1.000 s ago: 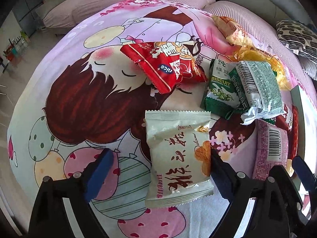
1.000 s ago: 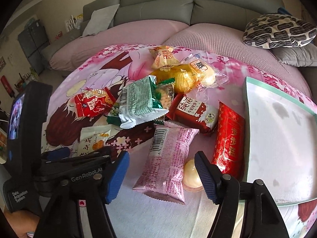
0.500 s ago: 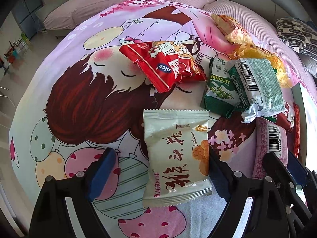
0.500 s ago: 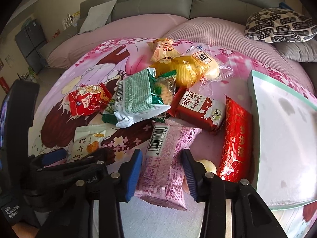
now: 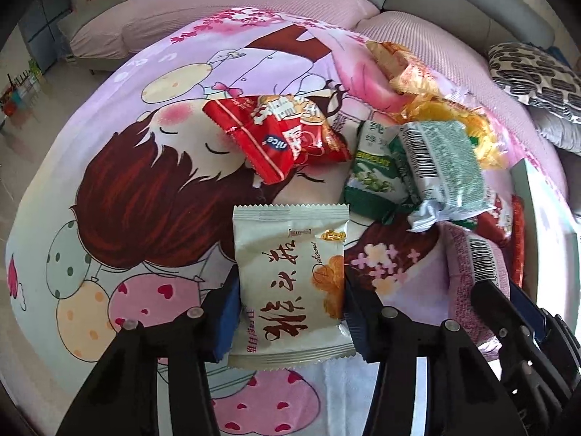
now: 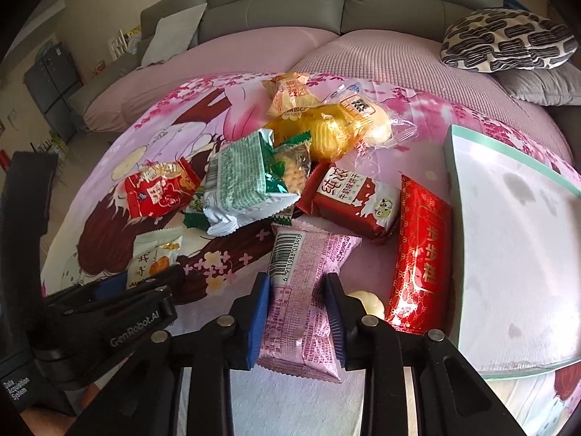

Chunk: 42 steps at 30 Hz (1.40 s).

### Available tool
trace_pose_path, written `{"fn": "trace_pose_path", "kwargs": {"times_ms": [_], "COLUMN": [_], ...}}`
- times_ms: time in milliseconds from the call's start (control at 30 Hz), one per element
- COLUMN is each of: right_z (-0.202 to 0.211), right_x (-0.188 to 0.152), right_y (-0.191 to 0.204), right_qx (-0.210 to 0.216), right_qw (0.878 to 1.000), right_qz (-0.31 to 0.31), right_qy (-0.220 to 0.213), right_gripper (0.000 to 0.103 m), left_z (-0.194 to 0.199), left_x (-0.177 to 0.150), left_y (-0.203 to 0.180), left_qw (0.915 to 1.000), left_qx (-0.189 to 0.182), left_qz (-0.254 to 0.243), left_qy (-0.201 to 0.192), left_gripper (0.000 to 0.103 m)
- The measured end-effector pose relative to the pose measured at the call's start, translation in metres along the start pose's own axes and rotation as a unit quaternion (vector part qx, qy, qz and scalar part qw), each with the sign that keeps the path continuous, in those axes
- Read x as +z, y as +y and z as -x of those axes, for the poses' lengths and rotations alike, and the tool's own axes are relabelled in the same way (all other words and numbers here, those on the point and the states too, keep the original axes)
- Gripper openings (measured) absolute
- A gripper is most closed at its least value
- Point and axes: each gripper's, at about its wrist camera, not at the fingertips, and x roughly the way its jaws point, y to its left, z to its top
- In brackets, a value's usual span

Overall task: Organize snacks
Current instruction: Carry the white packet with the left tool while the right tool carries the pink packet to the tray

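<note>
Jaws around cream packet (image 5: 290, 283), pink packet (image 6: 303, 298).

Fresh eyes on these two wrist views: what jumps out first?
Each gripper is clamped on a packet: the left hand-held gripper on a cream snack packet, the right hand-held gripper on a pink barcoded packet. Behind them, a jumbled snack pile beside a pale tray.

Left gripper (image 5: 290, 312) low and level, blue pads closed against both sides of the cream snack packet (image 5: 290, 283), right gripper (image 6: 297, 312) alongside it, pads pinching the pink snack packet (image 6: 301, 301)
</note>
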Motion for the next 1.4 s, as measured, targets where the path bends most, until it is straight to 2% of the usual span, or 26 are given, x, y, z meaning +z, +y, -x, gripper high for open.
{"fn": "trace_pose_path", "kwargs": {"times_ms": [333, 500, 833, 967, 1200, 1400], "right_z": [0.026, 0.032, 0.048, 0.055, 0.077, 0.095], "right_x": [0.002, 0.002, -0.001, 0.000, 0.004, 0.006], "right_y": [-0.006, -0.010, -0.020, -0.024, -0.046, -0.100], "right_qx": [0.025, 0.031, 0.039, 0.043, 0.031, 0.005], "right_qw": [0.999, 0.999, 0.998, 0.997, 0.994, 0.987], "right_qz": [-0.016, -0.023, -0.034, -0.039, -0.060, -0.122], "right_qy": [-0.026, -0.026, -0.040, -0.048, -0.081, -0.105], "right_gripper": [0.026, 0.026, 0.026, 0.026, 0.026, 0.026], "left_z": [0.037, 0.051, 0.050, 0.062, 0.086, 0.094], "left_x": [-0.001, -0.003, -0.006, -0.007, -0.003, 0.001], "left_y": [-0.004, -0.006, -0.001, -0.005, -0.032, -0.083], "left_qw": [0.9993, 0.9988, 0.9981, 0.9972, 0.9941, 0.9896], "left_qx": [-0.010, -0.014, -0.010, -0.009, -0.023, -0.048], "left_qz": [0.002, 0.003, 0.002, -0.004, -0.035, -0.090], "left_qy": [-0.036, -0.047, -0.060, -0.074, -0.100, -0.101], "left_gripper": [0.053, 0.053, 0.053, 0.053, 0.053, 0.053]}}
